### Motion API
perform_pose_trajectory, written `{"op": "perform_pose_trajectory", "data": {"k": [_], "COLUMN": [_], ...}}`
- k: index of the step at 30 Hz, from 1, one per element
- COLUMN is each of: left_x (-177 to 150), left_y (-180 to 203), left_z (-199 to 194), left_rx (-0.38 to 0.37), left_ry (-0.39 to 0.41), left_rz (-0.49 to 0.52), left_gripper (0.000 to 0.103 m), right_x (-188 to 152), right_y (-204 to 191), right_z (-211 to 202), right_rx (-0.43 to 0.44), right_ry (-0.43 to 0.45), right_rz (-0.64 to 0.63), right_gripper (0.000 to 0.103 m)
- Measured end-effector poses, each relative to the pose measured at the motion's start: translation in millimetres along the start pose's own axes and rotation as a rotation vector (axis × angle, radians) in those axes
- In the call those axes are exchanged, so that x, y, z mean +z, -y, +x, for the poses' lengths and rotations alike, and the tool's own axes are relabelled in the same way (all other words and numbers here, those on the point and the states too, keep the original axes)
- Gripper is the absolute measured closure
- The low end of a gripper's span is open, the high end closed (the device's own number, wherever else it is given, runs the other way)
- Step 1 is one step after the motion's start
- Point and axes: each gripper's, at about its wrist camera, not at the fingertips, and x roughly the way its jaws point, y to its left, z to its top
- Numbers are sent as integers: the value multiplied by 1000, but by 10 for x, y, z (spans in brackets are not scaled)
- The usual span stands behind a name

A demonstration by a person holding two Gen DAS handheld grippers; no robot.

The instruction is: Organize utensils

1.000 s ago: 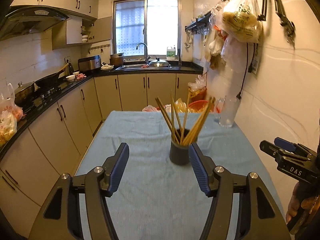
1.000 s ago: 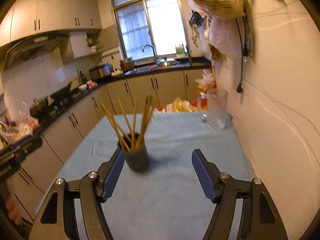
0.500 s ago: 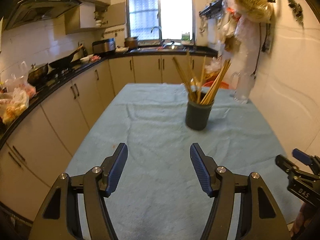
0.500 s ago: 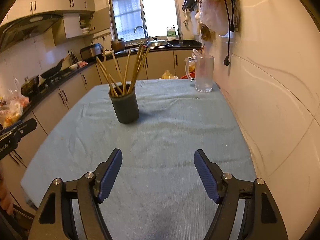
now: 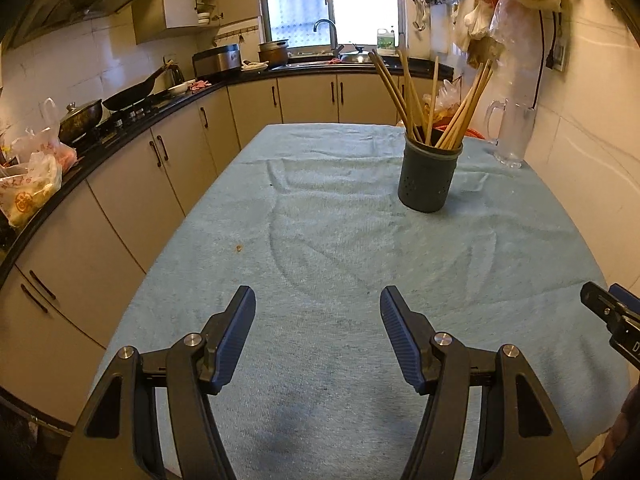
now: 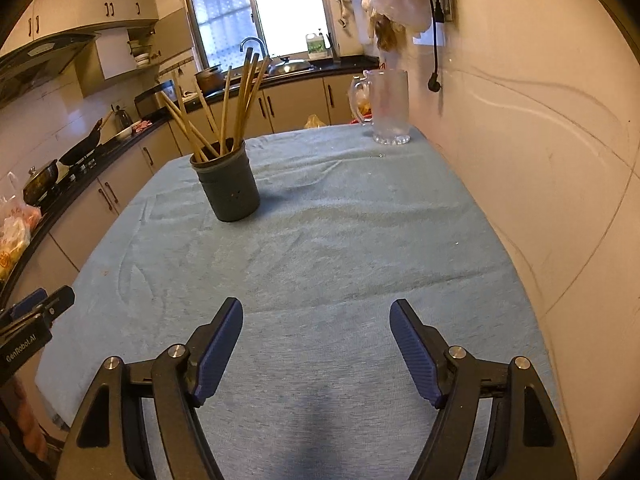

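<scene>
My left claw (image 5: 318,332) hangs released at six o'clock in its own view, nothing between its blue pads but the pale blue cloth (image 5: 320,248) that covers the table. My right claw (image 6: 316,344) is likewise released and empty, its tip just showing at four o'clock in the left view. A second ago both claws were up close to the holder, with the left one almost bracketing it; now both have sunk low and drawn back towards the near edge of the table, and the right one's fingers stand a little wider apart than they did.

Well beyond the claws, at one o'clock from the left claw and at eleven o'clock from the right, stands the dark grey holder (image 5: 430,176), upright on the cloth, with the wooden chopsticks (image 5: 432,104) fanned out inside it. None lies loose on the cloth that I can see.

Farther still, at one o'clock from either claw, a clear glass mug (image 6: 386,108) sits by the wall (image 6: 540,140).

I judge the chopsticks are gathered and my pulling away marks the job as finished, or nearly so.
</scene>
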Motion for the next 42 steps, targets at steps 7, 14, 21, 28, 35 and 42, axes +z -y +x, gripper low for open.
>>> {"op": "perform_pose_trajectory", "data": {"k": [7, 14, 21, 28, 35, 42], "left_x": [-67, -134, -148, -159, -171, -183], "left_y": [-104, -230, -253, -248, -210, -182], "left_z": [96, 187, 203, 202, 182, 133], "left_rx": [-7, -20, -21, -24, -31, -42], "left_ry": [-28, -57, -59, -60, -53, -43], "left_rz": [-15, -41, -49, -47, -34, -23], "left_gripper": [39, 39, 39, 39, 39, 38], "right_x": [-38, -98, -115, -124, -137, -158], "right_y": [-183, -331, -414, -421, -403, -392], "right_z": [92, 178, 205, 202, 187, 162], "right_rx": [0, -7, -7, -5, -2, -1], "right_ry": [-26, -51, -58, -57, -53, -45], "right_rz": [-34, -62, -85, -89, -86, -80], "right_gripper": [23, 23, 22, 22, 22, 22]}}
